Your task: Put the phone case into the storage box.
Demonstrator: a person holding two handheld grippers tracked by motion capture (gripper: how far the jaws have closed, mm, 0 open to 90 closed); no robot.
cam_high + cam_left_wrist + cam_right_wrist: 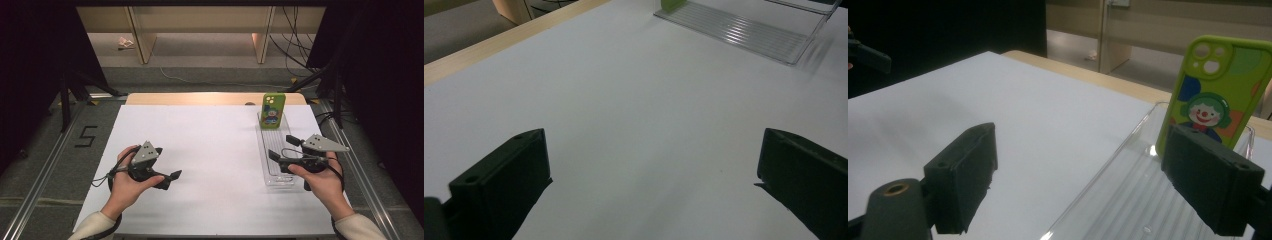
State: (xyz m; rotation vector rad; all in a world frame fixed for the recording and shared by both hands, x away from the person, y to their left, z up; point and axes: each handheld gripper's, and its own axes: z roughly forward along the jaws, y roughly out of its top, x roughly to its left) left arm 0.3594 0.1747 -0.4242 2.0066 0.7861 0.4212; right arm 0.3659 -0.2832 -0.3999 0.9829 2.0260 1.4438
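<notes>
While the right gripper (282, 148) hangs over the clear tray (276, 176) with jaws wide and empty | green phone case (273, 111) stands at the tray's far end | left gripper (167, 177) spread, resting apart | step: reaching | next: move forward, pinch the case.

In the left gripper view the green phone case (672, 4) is cut off by the top edge, with just a corner showing, and the clear tray (744, 33) runs out at the upper right, its far wall blurred. In the right gripper view the tray's (1108, 185) near end leaves the bottom edge, and a black jaw hides the case's (1218, 85) lower right corner.
</notes>
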